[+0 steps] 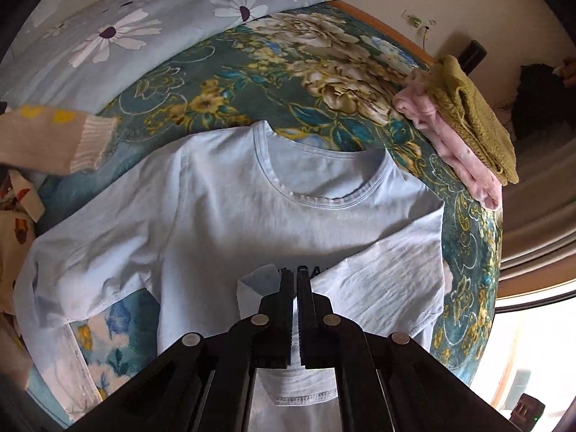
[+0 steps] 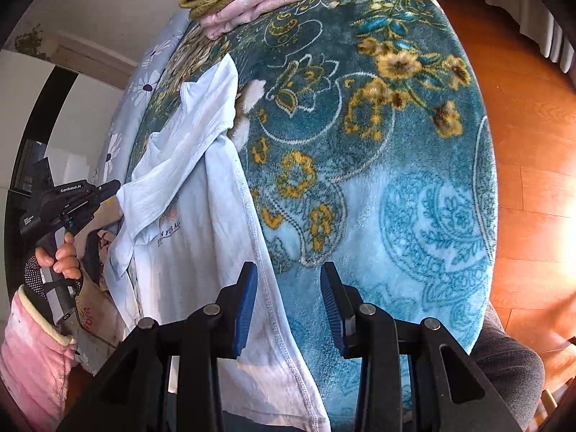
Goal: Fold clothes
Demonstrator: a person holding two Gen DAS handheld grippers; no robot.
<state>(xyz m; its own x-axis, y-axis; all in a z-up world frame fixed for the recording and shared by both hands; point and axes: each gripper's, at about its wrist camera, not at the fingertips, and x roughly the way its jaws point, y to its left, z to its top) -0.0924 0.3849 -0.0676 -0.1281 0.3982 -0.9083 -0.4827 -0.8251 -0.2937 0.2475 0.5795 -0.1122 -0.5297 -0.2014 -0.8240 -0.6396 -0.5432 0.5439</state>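
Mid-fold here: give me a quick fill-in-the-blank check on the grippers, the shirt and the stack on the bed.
1. The left gripper is ____ on a fold of the light blue cotton T-shirt.
2. The right gripper hangs over the shirt's side edge with its jaws ____.
3. In the folded stack at the bed's far edge, the olive-green knit garment lies on top of a ____ one.
4. The shirt lies on a teal ____-patterned fleece blanket.

Missing words: shut; open; pink; floral
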